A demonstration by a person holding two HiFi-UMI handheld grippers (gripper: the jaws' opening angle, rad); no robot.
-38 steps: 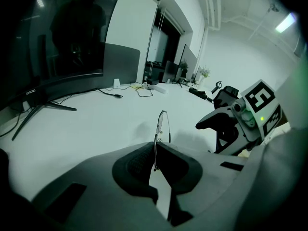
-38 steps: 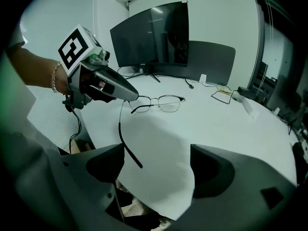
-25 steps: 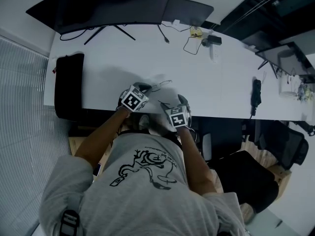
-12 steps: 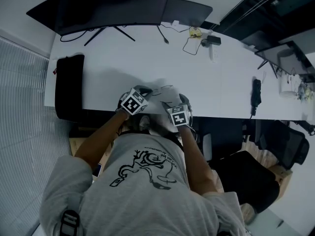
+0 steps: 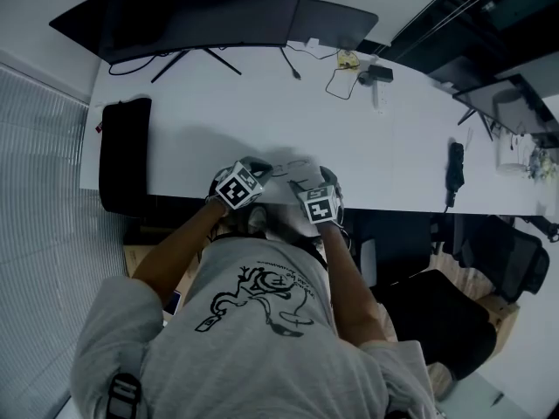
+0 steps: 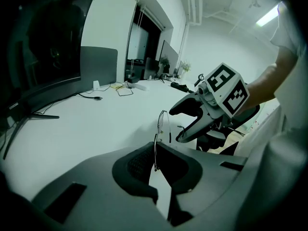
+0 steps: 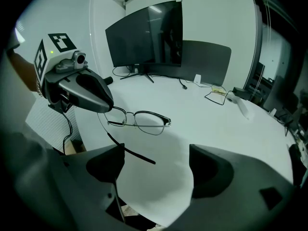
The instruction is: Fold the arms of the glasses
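Observation:
Thin dark-rimmed glasses (image 7: 142, 120) hang a little above the white table (image 5: 201, 120), near its front edge; their shadow lies under them. My left gripper (image 7: 84, 91) is shut on their left end, by the hinge. In the left gripper view the frame (image 6: 161, 126) shows edge-on and runs down between the closed pads (image 6: 139, 165). One arm of the glasses (image 7: 130, 151) stands unfolded and points toward my right gripper (image 7: 156, 154). That gripper is open, its jaws wide apart and just short of the arm, touching nothing. In the head view the glasses (image 5: 293, 164) sit between both grippers.
A wide dark monitor (image 5: 188, 11) stands at the table's back edge, with cables and small items (image 5: 354, 68) to its right. A black pad (image 5: 122, 151) lies at the table's left end and a dark handset (image 5: 454, 164) at the right. A chair (image 5: 498, 251) stands beyond the right side.
The glasses, held in my left gripper, have come slightly nearer to the table's front edge. Both grippers have shifted only a little.

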